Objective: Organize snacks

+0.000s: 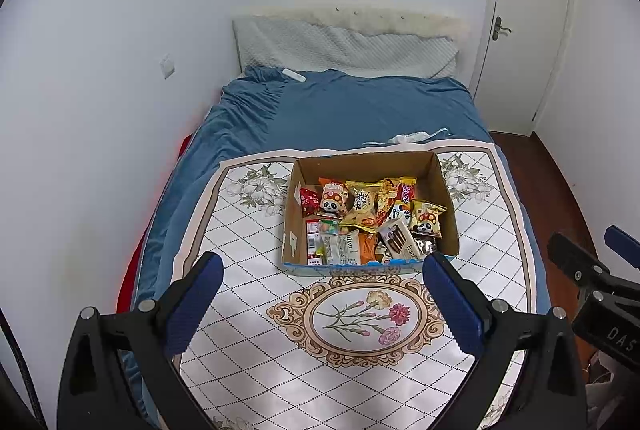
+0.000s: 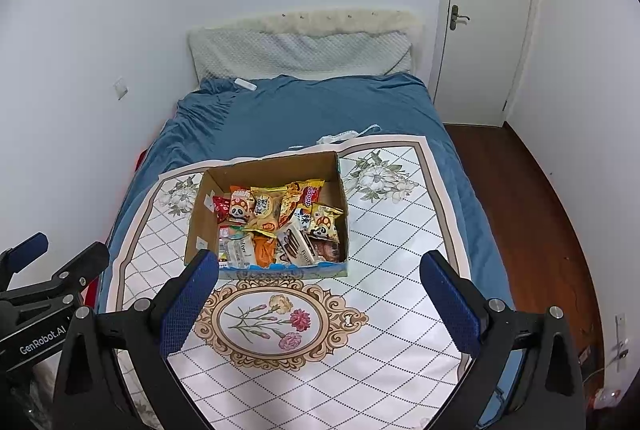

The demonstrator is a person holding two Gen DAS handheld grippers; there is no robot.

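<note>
A brown cardboard box (image 1: 442,189) sits on a big bed (image 1: 360,109). The box is the thing to look at first. It is open at the top and full of snacks (image 1: 368,218). They lie in a jumble, one bag on top of another. There are yellow bags, orange bags, a small red bag (image 1: 309,201) by the left wall of the box, and two bags with a panda face (image 1: 333,198). A white pack with brown sticks on it (image 1: 400,238) lies near the front of the box.

Under the box is a white mat (image 1: 248,262) with a criss-cross pattern and a brown edge. Just in front of the box the mat has an oval picture of flowers (image 1: 360,314). Behind the box the blue sheet of the bed stretches away to a pale pillow (image 1: 344,49) at the wall. A white door (image 1: 528,25) stands shut, far behind the box and off to the right.

The left gripper (image 1: 322,278) hangs in front of the box, above the flower picture. Its two blue fingers (image 1: 196,306) are spread wide apart and hold nothing. The right gripper (image 2: 318,276) hangs in front of the box too, close beside the other one. Its blue fingers (image 2: 448,304) are also spread wide and hold nothing. Neither one touches the box or the snacks.
</note>
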